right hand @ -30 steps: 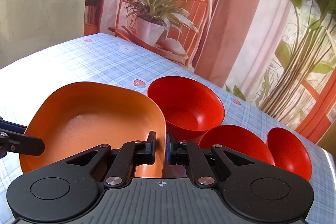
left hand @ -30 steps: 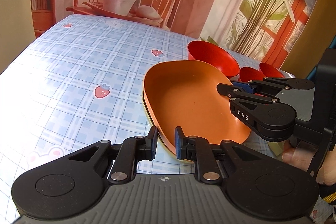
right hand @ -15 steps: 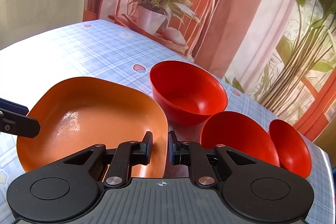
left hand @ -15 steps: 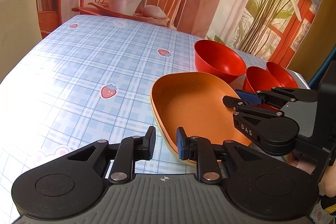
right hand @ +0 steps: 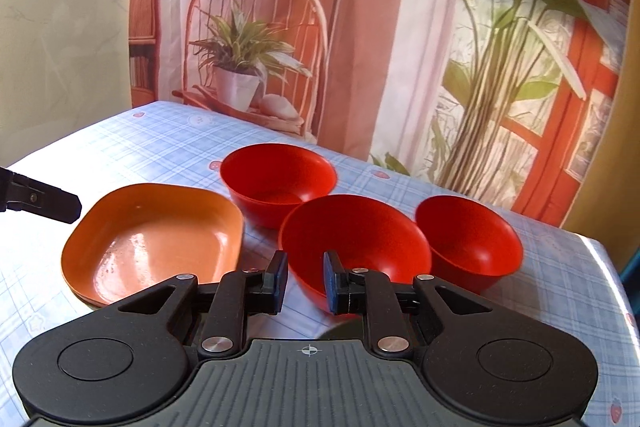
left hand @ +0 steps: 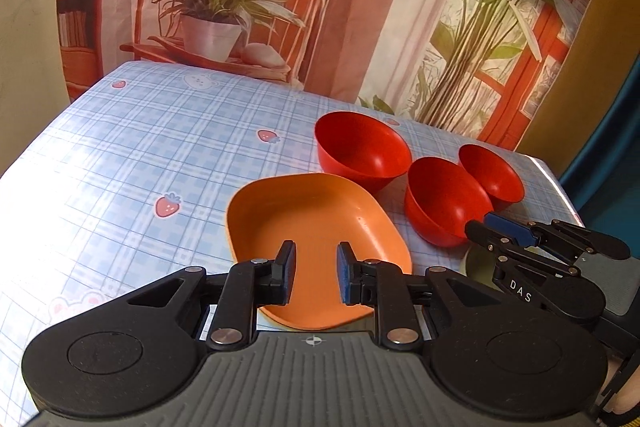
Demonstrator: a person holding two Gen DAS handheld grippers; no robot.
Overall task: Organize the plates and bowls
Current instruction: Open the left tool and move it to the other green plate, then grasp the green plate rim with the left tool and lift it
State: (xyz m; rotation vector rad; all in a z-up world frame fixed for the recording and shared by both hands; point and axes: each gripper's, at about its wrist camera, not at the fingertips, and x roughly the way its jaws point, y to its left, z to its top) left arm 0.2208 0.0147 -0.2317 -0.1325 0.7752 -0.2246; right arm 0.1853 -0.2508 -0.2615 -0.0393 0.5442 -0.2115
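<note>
Both grippers are hovering with their fingers apart and nothing between them. The left gripper [left hand: 316,277] is sitting just above the near rim of the orange plate [left hand: 316,223], which is lying flat on the checked tablecloth [left hand: 140,155] directly ahead of its fingertips; a second rim is peeking out under the plate's near left edge in the right wrist view, so it may be resting on another plate, though that is hard to confirm. The right gripper [right hand: 306,283] is pointing at the middle red bowl [right hand: 356,239], whose near wall is showing in the gap between its fingers. Beyond and to the left of those fingers the far red bowl [right hand: 278,183] is standing close behind the plate, and to the right the third red bowl [right hand: 468,239] is sitting touching or almost touching the middle 1. The crowding looks like the main hazard: 3 smooth, round-bottomed bowls are packed together, so a finger coming down outside the middle bowl's rim would probably be nudging a neighbour toward the table's right edge. A thin, glossy rim could also be slipping out of a shallow pinch, tipping the bowl. The 2 grippers are working near each other too, and a crossing reach may be clipping the plate.
</note>
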